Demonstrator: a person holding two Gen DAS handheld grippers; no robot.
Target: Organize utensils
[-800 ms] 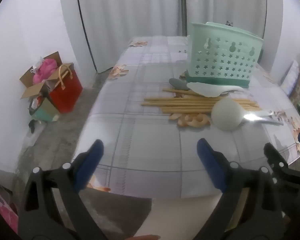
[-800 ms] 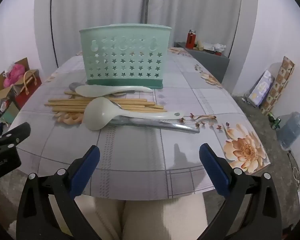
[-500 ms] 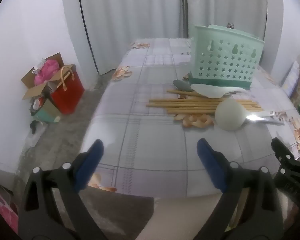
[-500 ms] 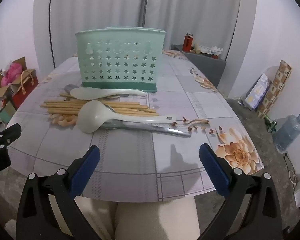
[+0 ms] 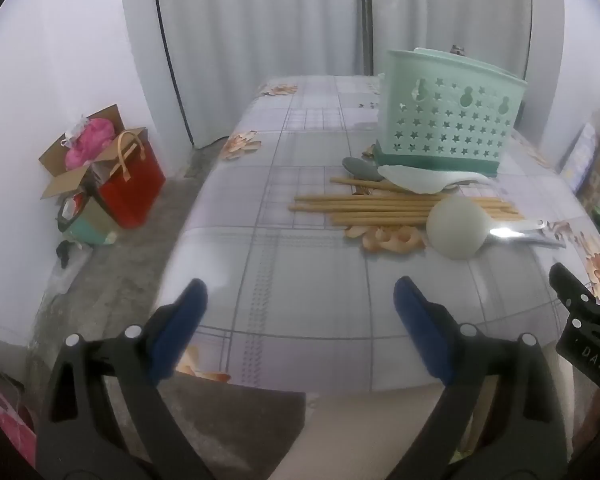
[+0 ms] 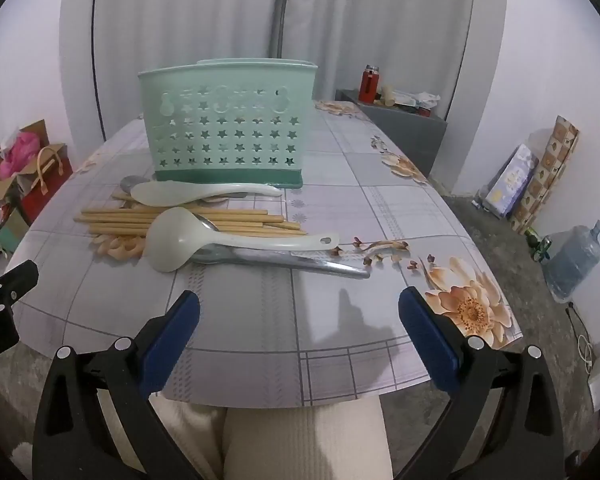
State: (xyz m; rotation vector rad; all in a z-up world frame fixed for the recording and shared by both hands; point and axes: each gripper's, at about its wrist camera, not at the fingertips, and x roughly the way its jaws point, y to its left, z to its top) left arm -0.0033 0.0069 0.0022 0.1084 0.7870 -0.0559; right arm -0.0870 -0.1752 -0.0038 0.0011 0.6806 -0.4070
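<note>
A mint-green utensil caddy (image 6: 228, 128) with star holes stands upright mid-table; it appears in the left wrist view as the caddy (image 5: 448, 120). In front of it lie a white rice paddle (image 6: 204, 194), several wooden chopsticks (image 6: 180, 220), a white ladle (image 6: 204, 240) and a metal utensil (image 6: 300, 264). The ladle (image 5: 456, 228) and chopsticks (image 5: 380, 208) also show from the left. My left gripper (image 5: 300, 300) hangs open over the table's near edge, left of the utensils. My right gripper (image 6: 300, 312) is open too, just short of the metal utensil, nothing between its fingers.
The table (image 6: 380, 208) wears a floral checked cloth. A red bag and cardboard box (image 5: 112, 176) sit on the floor at left. A grey cabinet with bottles (image 6: 396, 108), boxes and a water jug (image 6: 576, 260) stand at right. A person's light trousers show below.
Both grippers have moved forward a little toward the table, so the caddy and utensils sit nearer and larger in view. Both stay open and empty.
</note>
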